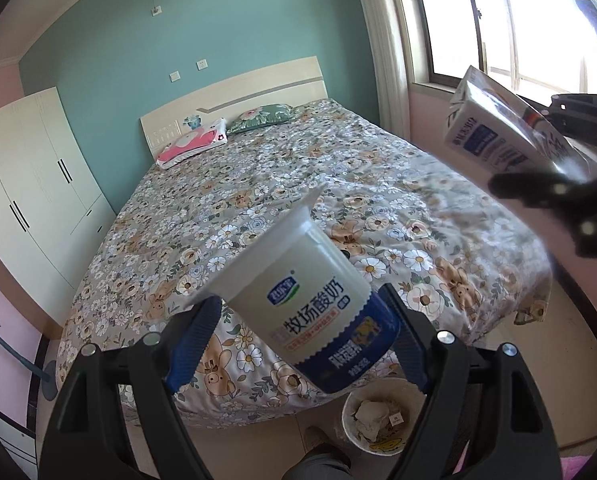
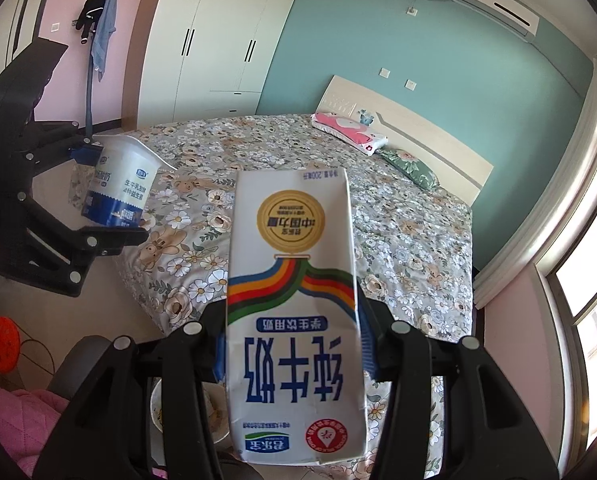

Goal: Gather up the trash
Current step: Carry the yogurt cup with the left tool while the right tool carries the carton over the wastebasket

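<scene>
The yogurt cup [image 1: 310,300] sits clamped in the left gripper [image 1: 298,344], the milk carton [image 2: 294,320] in the right gripper [image 2: 294,344], both above the bed's [image 1: 258,184] foot. Carrying step; next, release over the wastebasket [image 1: 352,432] below.

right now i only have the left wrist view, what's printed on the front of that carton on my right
Observer: The milk carton carries a gold seal above rainbow stripes, with big blue characters upside down.
Operator: is it gripped properly
Observer: Yes, the right gripper has its fingers pressed on both narrow sides, near the carton's middle.
Operator: anything left of the wardrobe i can't see
Observer: A blue garment hangs on a stand against the pink wall.
</scene>
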Demonstrator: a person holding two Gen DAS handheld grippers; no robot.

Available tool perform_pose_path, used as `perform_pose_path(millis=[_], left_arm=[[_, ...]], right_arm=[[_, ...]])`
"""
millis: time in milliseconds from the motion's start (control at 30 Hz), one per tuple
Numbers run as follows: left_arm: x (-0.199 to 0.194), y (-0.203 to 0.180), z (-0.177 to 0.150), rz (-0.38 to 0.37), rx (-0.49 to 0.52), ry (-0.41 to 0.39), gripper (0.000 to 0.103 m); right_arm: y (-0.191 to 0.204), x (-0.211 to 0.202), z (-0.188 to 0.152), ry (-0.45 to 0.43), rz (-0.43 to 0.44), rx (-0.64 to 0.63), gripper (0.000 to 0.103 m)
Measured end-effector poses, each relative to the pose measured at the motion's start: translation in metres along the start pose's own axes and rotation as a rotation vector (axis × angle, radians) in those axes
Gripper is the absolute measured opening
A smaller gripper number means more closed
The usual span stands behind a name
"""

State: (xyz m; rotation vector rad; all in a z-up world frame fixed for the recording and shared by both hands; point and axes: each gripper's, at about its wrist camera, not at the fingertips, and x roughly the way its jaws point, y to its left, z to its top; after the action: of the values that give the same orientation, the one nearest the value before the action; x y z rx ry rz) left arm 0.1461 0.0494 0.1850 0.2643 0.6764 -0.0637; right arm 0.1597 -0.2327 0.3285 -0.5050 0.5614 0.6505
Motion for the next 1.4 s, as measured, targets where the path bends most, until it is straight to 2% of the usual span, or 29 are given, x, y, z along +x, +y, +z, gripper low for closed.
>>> perform_pose_path(millis=[333,667,867,1100,1400], left_arm=[[0.011,-0.015,-0.036,-0.049,0.053,0.049,0.081],[0.046,-0.034,-0.081,-0.12,0.083,0.15,0.081],[0.068,-0.049,-0.105,-0.171,0.096,0.198,0.081],[0.108,-0.066,-0.142,-0.235,0.107,0.294,0.081],[0.179,-0.084,-0.196,-0.289,0.088,0.437,0.081]], right_arm=[[0.022,0.016,-0.04,0.073,0.047,-0.016,0.049],[0.048,0.046,-0.088,0.157,0.123,0.009,0.049],[0.059,0.081,-0.121,0.242,0.17,0.029,0.049],[0.077,0.125,-0.164,0.335,0.231,0.045,0.05],[0.104,0.199,-0.224,0.48,0.316,0.07,0.05]])
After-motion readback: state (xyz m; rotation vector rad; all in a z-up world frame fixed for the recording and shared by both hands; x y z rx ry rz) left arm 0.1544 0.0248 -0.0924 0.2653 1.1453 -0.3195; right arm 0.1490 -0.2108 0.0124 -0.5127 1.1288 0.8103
